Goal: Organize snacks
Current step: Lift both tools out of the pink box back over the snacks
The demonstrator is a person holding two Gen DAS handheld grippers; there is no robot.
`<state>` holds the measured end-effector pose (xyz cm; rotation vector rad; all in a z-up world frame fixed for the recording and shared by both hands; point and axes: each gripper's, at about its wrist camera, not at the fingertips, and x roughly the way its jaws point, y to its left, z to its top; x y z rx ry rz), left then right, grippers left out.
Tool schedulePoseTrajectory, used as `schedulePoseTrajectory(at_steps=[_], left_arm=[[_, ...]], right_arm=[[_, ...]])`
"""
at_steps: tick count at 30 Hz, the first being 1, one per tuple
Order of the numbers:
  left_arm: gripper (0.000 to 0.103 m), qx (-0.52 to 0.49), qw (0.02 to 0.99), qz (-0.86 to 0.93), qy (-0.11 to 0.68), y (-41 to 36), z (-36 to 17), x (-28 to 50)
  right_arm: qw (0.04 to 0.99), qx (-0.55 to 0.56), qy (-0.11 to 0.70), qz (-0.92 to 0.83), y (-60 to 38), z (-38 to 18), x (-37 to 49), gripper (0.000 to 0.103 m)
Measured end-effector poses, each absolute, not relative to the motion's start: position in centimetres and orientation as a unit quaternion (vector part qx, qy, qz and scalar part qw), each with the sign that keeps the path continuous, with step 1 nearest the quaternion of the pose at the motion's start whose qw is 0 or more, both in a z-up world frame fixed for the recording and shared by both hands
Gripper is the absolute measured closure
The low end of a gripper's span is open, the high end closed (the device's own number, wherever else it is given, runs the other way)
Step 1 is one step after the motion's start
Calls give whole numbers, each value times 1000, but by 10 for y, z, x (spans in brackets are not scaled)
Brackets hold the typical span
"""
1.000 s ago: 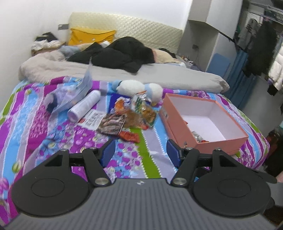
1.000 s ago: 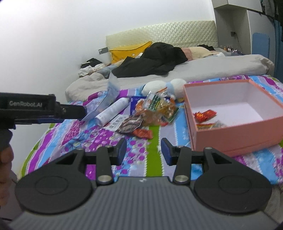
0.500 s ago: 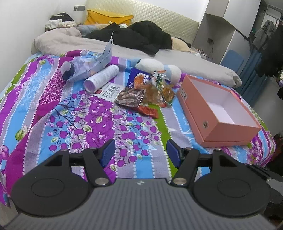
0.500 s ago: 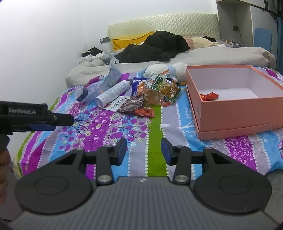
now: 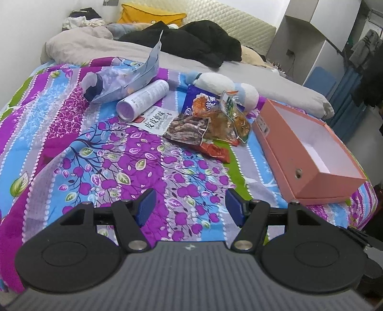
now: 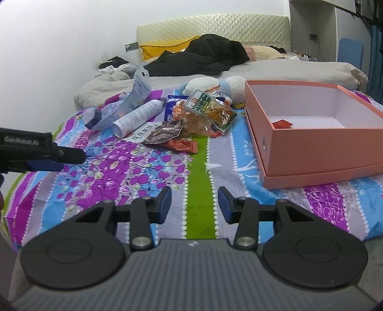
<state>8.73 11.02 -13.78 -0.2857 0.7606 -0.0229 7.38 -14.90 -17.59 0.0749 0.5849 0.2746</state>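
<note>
A heap of snack packets (image 5: 210, 124) lies mid-bed on the patterned bedspread, also in the right wrist view (image 6: 203, 114). A red packet (image 5: 214, 150) lies at its near edge (image 6: 183, 145). An open pink box (image 5: 308, 148) sits to the right; in the right wrist view (image 6: 318, 153) it holds one red snack (image 6: 282, 124). My left gripper (image 5: 189, 207) is open and empty, low over the bed's near edge. My right gripper (image 6: 194, 203) is open and empty, in front of the box's left corner. The left gripper shows side-on at the left (image 6: 43, 155).
A white tube (image 5: 143, 99), a blue-grey pouch (image 5: 124, 81) and a printed card (image 5: 155, 119) lie left of the heap. A white and blue plush toy (image 5: 225, 83) lies behind it. Dark clothes (image 5: 191, 40), a grey duvet and a yellow pillow (image 5: 148, 16) are farther back.
Both grippers have pulled back toward the near edge of the bed and tilted down. More bedspread shows in front of them. Both stay open and empty; the snacks and box have not moved.
</note>
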Motion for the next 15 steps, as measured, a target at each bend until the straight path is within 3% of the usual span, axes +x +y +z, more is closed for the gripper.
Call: schedulePoseTrajectory(at_steps=[15], left_arm=[[34, -143, 913, 4, 383, 127, -183, 168]], right_arm=[[942, -6, 287, 175, -117, -208, 143, 57]])
